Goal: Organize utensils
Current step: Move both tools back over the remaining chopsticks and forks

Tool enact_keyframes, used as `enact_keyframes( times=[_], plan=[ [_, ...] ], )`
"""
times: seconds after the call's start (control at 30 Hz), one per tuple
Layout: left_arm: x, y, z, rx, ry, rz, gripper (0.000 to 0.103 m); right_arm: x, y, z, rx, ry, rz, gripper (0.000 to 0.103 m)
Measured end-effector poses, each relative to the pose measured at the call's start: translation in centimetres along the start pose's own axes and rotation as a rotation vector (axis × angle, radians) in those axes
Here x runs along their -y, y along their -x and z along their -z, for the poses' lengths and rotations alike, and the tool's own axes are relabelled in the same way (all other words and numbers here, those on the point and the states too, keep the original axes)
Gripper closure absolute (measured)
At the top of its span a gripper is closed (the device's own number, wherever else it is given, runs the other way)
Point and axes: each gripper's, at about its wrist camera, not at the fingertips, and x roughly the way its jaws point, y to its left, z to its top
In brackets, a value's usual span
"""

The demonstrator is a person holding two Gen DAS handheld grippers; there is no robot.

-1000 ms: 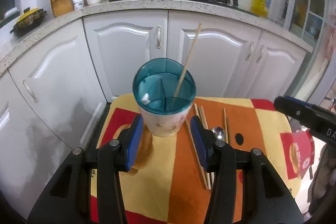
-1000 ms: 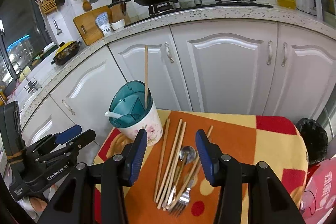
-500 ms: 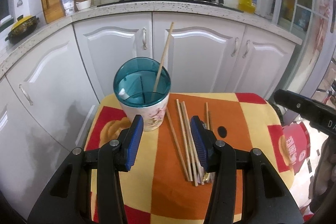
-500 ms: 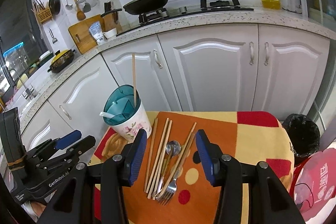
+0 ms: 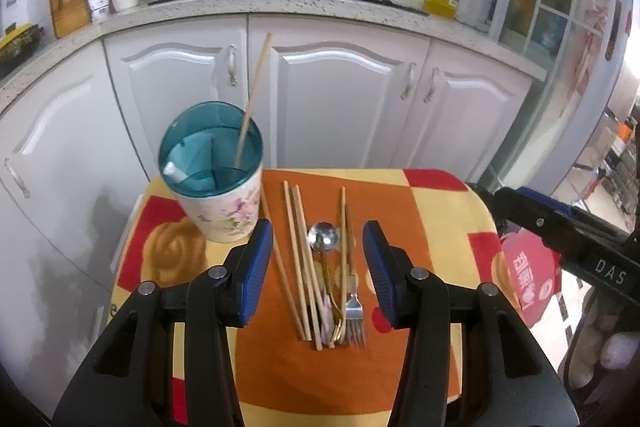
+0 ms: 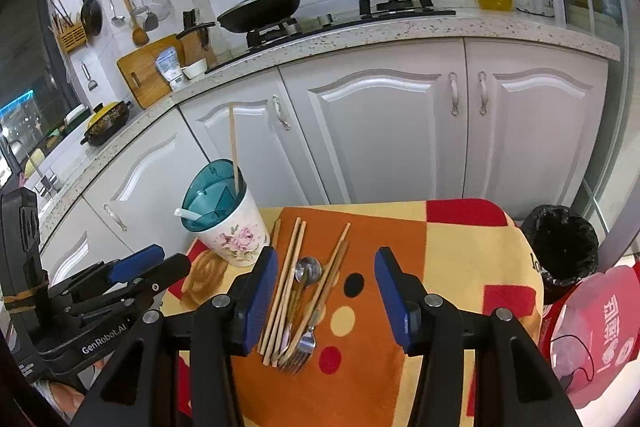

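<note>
A floral utensil holder (image 5: 218,211) with a teal divided insert stands at the table's far left corner. One chopstick (image 5: 252,103) leans upright in it, and a white spoon handle (image 6: 188,214) pokes out. Several loose chopsticks (image 5: 298,259), a metal spoon (image 5: 323,237) and a fork (image 5: 355,311) lie in a bundle to the holder's right. My left gripper (image 5: 316,259) hovers open above this bundle, holding nothing. My right gripper (image 6: 326,275) also hovers open and empty, just right of the bundle (image 6: 296,299). Each gripper shows at the edge of the other's view.
The small table has an orange, yellow and red cloth (image 6: 460,267). White kitchen cabinets (image 6: 384,131) stand close behind it. A black-lined bin (image 6: 560,251) and a red bag (image 6: 600,327) sit off the table's right edge.
The left gripper has swung right, from framing the holder to framing the bundle. The right gripper has drawn back a little; holder and utensils look smaller. Nothing was picked up.
</note>
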Motion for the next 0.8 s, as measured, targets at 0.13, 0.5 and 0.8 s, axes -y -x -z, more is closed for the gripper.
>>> enact_keyframes(
  times=[0.13, 0.5, 0.8],
  plan=[
    [0.4, -0.5, 0.1, -0.014, -0.004, 0.006, 0.057, 1.0, 0.1, 0.1, 0.001, -0.015, 0.007, 0.054],
    [-1.1, -1.6, 0.1, -0.034, 0.05, 0.009, 0.051, 1.8, -1.6, 0.5, -0.042, -0.033, 0.009, 0.052],
    [-3.3, -2.4, 0.4, -0.056, 0.119, 0.0, 0.05, 2.8, -2.6, 0.5, -0.061, -0.053, 0.017, 0.052]
  ],
)
